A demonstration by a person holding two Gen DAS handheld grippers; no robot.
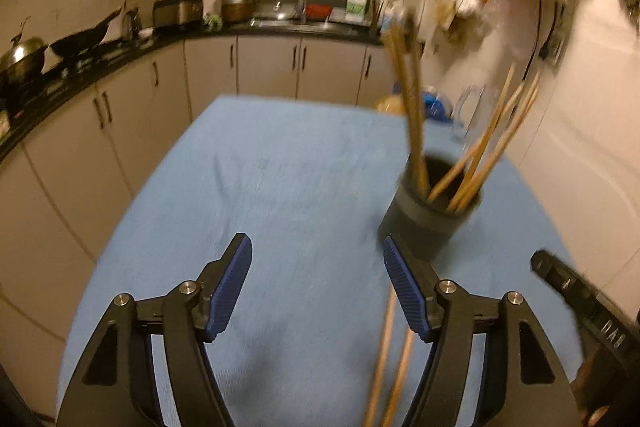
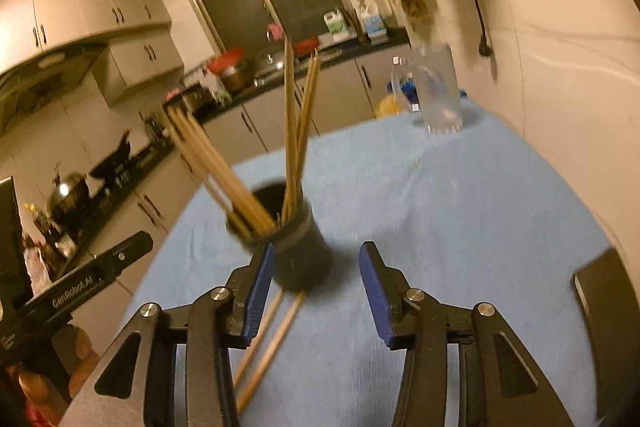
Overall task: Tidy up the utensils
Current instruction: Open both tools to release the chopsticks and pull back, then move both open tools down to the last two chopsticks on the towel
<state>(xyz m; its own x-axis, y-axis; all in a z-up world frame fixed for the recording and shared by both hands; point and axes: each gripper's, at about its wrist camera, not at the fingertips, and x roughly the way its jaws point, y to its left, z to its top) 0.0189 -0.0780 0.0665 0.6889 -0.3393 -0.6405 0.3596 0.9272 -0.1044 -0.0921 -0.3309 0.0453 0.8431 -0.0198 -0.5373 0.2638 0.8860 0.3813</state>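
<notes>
blue tablecloth (image 1: pixel 280 187), clear pitcher (image 2: pixel 436 91), wok (image 1: pixel 80 41)

Left gripper (image 1: pixel 316 287) spread wide, empty, hovering low, just left of the dark holder (image 1: pixel 430 211). Right gripper (image 2: pixel 318 291) likewise wide apart, empty, right beside that holder (image 2: pixel 292 247).

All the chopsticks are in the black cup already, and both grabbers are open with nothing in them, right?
Not quite. Two chopsticks lie on the blue tablecloth beside the black cup, as the right wrist view shows; the others stand in the cup. The rest holds: the left gripper and right gripper are both open and hold nothing.
</notes>
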